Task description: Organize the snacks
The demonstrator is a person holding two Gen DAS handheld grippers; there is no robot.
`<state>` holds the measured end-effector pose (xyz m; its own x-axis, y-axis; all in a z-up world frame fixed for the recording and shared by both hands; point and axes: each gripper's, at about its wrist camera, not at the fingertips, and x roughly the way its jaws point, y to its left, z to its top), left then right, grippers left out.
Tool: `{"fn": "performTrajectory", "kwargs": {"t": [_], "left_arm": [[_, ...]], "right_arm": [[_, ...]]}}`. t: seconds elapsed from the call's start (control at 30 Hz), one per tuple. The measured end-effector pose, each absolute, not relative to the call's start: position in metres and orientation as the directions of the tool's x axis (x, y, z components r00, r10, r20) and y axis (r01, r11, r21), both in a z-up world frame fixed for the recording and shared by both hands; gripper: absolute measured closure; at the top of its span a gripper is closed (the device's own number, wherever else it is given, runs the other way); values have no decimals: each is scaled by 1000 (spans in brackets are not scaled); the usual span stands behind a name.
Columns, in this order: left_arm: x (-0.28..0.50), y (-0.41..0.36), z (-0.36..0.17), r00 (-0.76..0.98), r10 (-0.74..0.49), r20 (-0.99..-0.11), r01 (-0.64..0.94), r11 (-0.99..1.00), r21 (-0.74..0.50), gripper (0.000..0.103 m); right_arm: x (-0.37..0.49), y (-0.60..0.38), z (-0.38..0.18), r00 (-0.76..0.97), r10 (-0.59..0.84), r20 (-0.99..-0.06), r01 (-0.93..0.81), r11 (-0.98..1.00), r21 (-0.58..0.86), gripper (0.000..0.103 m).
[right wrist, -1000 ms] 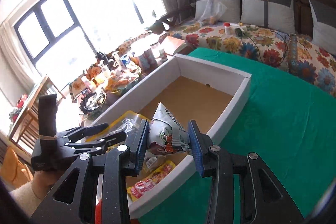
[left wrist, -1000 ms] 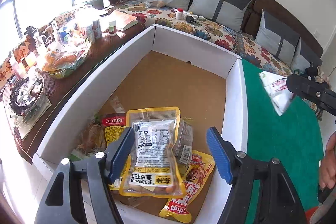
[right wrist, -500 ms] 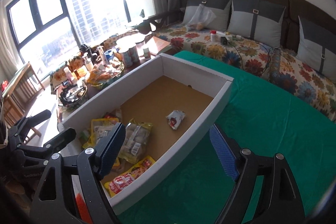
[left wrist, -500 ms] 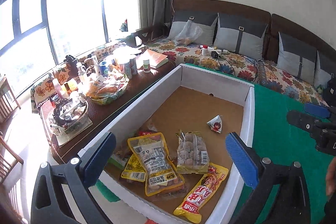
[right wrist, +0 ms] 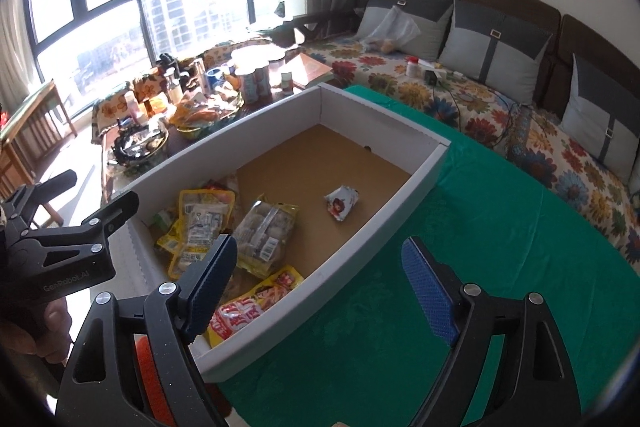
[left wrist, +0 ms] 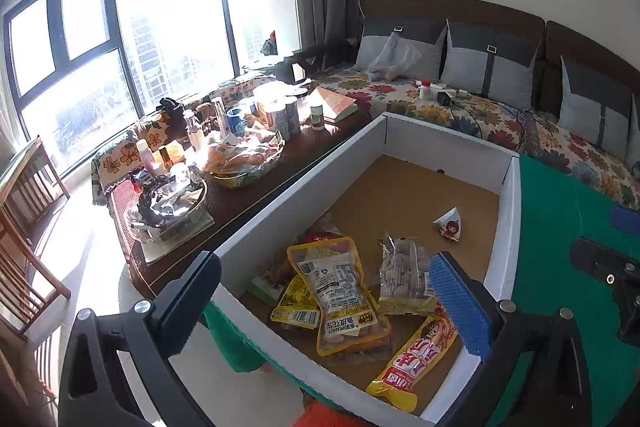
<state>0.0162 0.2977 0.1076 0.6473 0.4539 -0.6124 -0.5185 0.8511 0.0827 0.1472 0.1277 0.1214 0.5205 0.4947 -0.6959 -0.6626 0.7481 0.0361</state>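
inside the cardboard box (right wrist: pixel 424 163), mid-floor, small triangular snack packet (right wrist: pixel 341 201) looks light, crinkly; pinch its sealed edge; left gripper (left wrist: pixel 332 291) and right gripper (right wrist: pixel 324 279) both spread, empty.

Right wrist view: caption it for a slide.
Open right gripper above green cloth beside snack-filled box.

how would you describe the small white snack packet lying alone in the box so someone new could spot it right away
Find the big white cardboard box with a brown floor on the green cloth. Most snacks pile at its near end, around the yellow peanut pouch. The small white triangular packet with a red cartoon face lies alone mid-floor, apart from that pile, and is far smaller than the rest.
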Motion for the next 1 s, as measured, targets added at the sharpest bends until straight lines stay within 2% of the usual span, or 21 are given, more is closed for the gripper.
{"fn": "performTrajectory", "kwargs": {"t": [0.17, 0.57, 0.87, 1.0], "left_arm": [[15, 299, 104, 605, 508, -613, -544, 826, 146, 0], [13, 310, 100, 602, 436, -669, -513, 853, 94, 0], [10, 315, 111, 608, 376, -700, -494, 869, 38, 0], [10, 320, 113, 589, 352, -727, -502, 865, 12, 0]], "right_arm": [[144, 138, 121, 514, 484, -708, -661, 750, 33, 16], [142, 150, 114, 492, 464, -737, -650, 759, 44, 16], [139, 153, 123, 511, 422, -749, -644, 765, -8, 16], [140, 153, 128, 496, 450, -742, -642, 766, 35, 16]]}}
